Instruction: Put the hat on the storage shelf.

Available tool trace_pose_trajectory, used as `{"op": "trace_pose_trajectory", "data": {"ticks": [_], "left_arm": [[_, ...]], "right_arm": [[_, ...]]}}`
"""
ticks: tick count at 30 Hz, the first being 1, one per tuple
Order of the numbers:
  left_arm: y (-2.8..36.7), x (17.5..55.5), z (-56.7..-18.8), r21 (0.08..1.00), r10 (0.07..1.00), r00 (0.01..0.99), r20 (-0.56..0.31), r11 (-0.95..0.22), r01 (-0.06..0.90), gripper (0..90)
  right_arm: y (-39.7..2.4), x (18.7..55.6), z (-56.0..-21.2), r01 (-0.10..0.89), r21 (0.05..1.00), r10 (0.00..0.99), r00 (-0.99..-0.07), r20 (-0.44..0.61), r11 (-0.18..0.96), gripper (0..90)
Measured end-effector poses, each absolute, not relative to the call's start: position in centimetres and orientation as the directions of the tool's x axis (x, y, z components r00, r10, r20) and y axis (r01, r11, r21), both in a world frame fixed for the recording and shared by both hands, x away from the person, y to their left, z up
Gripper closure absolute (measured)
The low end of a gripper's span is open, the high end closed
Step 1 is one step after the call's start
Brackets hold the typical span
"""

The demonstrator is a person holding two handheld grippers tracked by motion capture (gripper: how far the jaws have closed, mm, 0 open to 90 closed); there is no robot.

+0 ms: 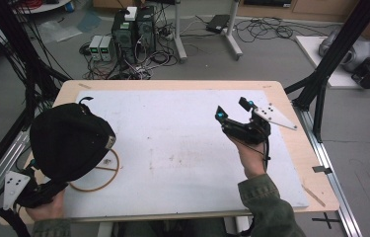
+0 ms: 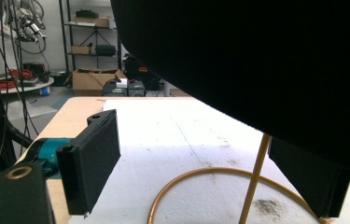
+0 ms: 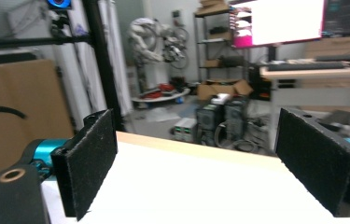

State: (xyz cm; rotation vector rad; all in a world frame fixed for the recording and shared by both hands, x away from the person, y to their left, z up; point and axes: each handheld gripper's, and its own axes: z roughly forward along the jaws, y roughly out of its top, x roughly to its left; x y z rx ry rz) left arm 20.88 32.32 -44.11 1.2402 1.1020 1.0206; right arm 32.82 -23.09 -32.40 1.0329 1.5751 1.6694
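Observation:
A black hat [image 1: 69, 140] sits on a gold wire stand whose ring base [image 1: 115, 174] lies on the white board at the table's left. My left gripper [image 2: 200, 172] is open under the hat's near side. Its jaws stand wide on either side of the stand's upright rod [image 2: 255, 182], apart from it. The hat [image 2: 256, 60] hangs dark over the jaws. My right gripper [image 1: 232, 109] is held above the board's right half, open, with nothing between its pads [image 3: 91, 158].
The white board [image 1: 182, 148] covers most of the wooden table [image 1: 298, 148]. Black frame posts [image 1: 330, 64] stand off the right corner and cables [image 1: 24, 64] hang at the left. Computer towers [image 1: 133, 29] sit on the floor behind.

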Motion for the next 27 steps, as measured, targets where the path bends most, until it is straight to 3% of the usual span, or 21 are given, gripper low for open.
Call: {"op": "trace_pose_trajectory", "data": {"ticks": [13,24,27], "left_arm": [[32.2,20.8,-44.2,0.998,0.982,0.180,-0.058,0.056,0.015,17.0],[32.2,20.8,-44.5,0.998,0.985,0.163,-0.058,0.054,0.028,17.1],[32.1,20.7,-44.4,0.998,0.987,0.154,-0.054,0.051,0.022,17.1]], "right_arm": [[-28.7,30.7,-36.0,0.104,0.988,0.911,-0.388,0.143,-0.110,12.5],[-33.1,28.6,-40.0,0.134,0.972,0.934,-0.281,0.222,-0.191,12.5],[-33.6,28.5,-40.6,0.140,0.976,0.948,-0.250,0.196,-0.165,12.5]]}}
